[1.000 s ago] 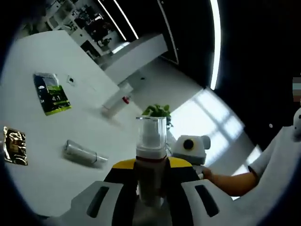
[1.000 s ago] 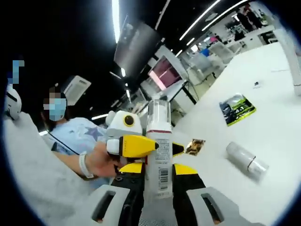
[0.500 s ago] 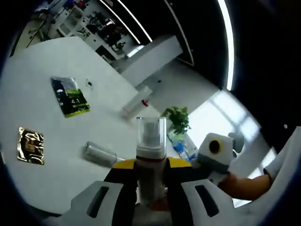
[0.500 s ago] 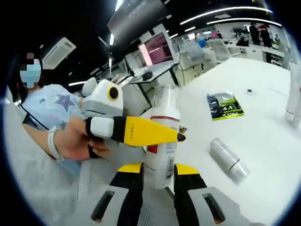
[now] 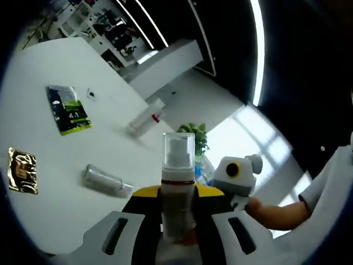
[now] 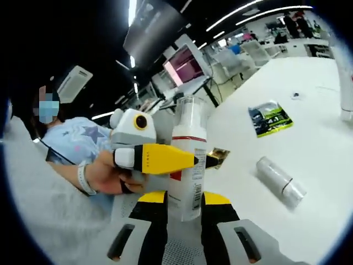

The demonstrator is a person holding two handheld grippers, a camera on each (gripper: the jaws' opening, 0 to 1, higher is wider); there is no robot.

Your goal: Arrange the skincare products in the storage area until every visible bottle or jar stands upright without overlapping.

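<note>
1. A pump bottle [image 5: 177, 187] with a clear cap is held in the air above the tabletop [image 5: 38, 72], gripped from both sides at once.
2. The left gripper [image 5: 177, 221] has its yellow-tipped fingers [image 5: 144, 193] closed around the bottle's lower body. In the right gripper view the same pump bottle [image 6: 187, 165] stands between the right gripper [image 6: 183, 207] fingers, which also look clenched on its base, with the left gripper [image 6: 160, 159] clamped across its middle.
3. My guess is that the doubled hold is a hand-over or a re-grip, so the bottle can be turned cap-up before it is set down.
4. A silver tube [image 5: 105, 180] lies on its side on the tabletop, well apart from the held bottle; it also shows in the right gripper view [image 6: 280, 180]. It is not upright, so it needs standing.
5. A white bottle with a red band [image 5: 144, 117] lies tipped over farther back.
6. A green packet [image 5: 68, 109] and a gold packet [image 5: 22, 170] lie flat, apart from each other and from the tube.
7. The task looks far from finished.
</note>
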